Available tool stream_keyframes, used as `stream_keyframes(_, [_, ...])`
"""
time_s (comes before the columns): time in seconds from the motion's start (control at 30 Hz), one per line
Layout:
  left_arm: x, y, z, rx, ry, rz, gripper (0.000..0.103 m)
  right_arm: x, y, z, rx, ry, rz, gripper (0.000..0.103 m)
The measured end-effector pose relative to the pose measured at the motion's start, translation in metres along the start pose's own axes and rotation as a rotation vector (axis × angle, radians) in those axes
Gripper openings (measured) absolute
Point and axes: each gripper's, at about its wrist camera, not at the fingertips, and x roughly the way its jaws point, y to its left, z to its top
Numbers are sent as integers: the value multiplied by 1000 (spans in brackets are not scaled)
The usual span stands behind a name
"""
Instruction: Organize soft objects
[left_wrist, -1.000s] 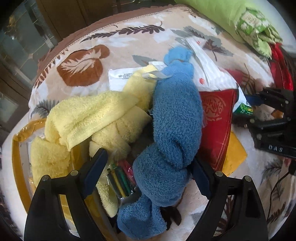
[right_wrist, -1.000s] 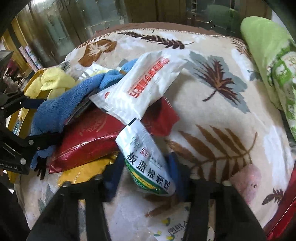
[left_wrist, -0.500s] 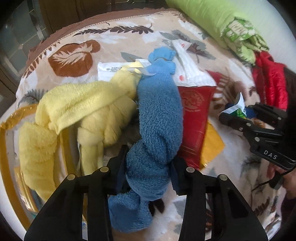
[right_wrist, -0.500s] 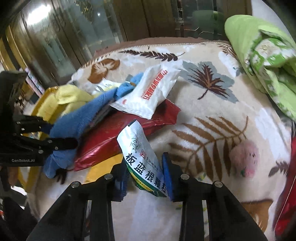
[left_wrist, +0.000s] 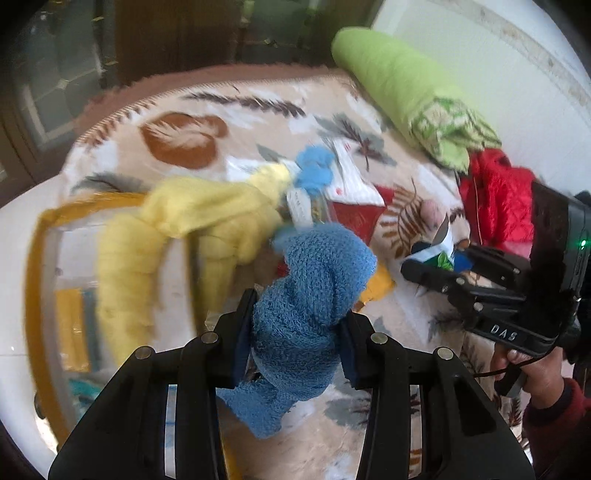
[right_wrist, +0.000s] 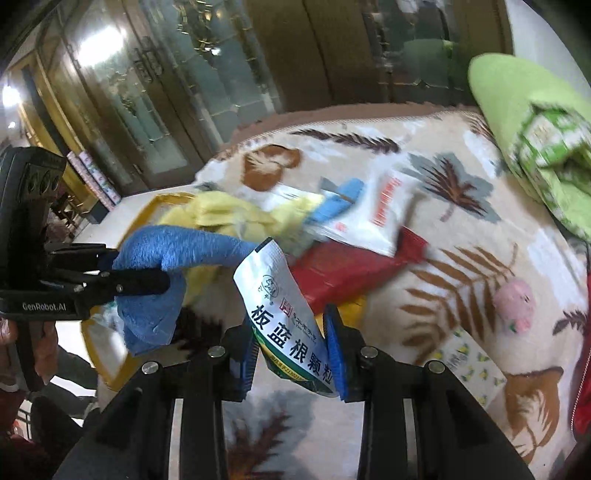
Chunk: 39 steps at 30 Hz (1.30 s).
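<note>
My left gripper (left_wrist: 295, 332) is shut on a knotted blue towel (left_wrist: 314, 295), lifted above the leaf-patterned blanket (left_wrist: 177, 140). In the right wrist view the same blue towel (right_wrist: 173, 254) hangs from the left gripper (right_wrist: 144, 273) at the left. My right gripper (right_wrist: 293, 350) is shut on a white and green sachet (right_wrist: 284, 317) with printed characters, held up off the blanket (right_wrist: 461, 280). The right gripper (left_wrist: 436, 266) shows at the right of the left wrist view, a hand under it. A yellow towel (left_wrist: 199, 221) drapes over the gold-rimmed clear tray (left_wrist: 40, 258).
A red pouch (right_wrist: 347, 269), a white sachet (right_wrist: 384, 206) and a yellow packet (left_wrist: 376, 284) lie in the pile. A pink soft ball (right_wrist: 515, 299) and a small lemon-print packet (right_wrist: 469, 365) rest on the blanket. Green bedding (left_wrist: 406, 85) and red cloth (left_wrist: 495, 195) lie far right.
The left jaws closed on the blue towel and lifted it from the pile. The right gripper tightened on the sachet and raised it off the blanket.
</note>
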Motion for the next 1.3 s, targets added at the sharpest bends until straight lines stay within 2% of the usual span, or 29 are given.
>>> stream_keyframes(0.17, [-46,33,-6,-56,-96,82,40,8,44,18,-44,-3,64,33])
stream_keyframes(0.27, [-69,51,-19,-90,-147,163,40,21,74,31,-68,3,113,33])
stream_keyframes(0.37, [-79,68,-30,-121,-161,215,40,38,100,39,-86,25,157,33])
stream_keyframes(0.47, [-81,87,-43,-159,-148,257,40,61,133,41,-125,67,191,33])
stream_keyframes(0.6, [-74,112,-61,-225,-115,275,40,90,161,37,-162,123,199,33])
stream_keyframes(0.73, [-62,135,-76,-277,-83,290,40,113,176,30,-178,166,190,33])
stream_keyframes(0.87, [-48,141,-82,-286,-49,287,40,130,180,24,-195,209,151,36])
stream_keyframes(1.2, [-34,148,-86,-278,-17,307,41,125,179,18,-192,199,139,36])
stream_keyframes(1.3, [-31,147,-86,-264,-12,322,43,122,180,19,-186,179,164,40])
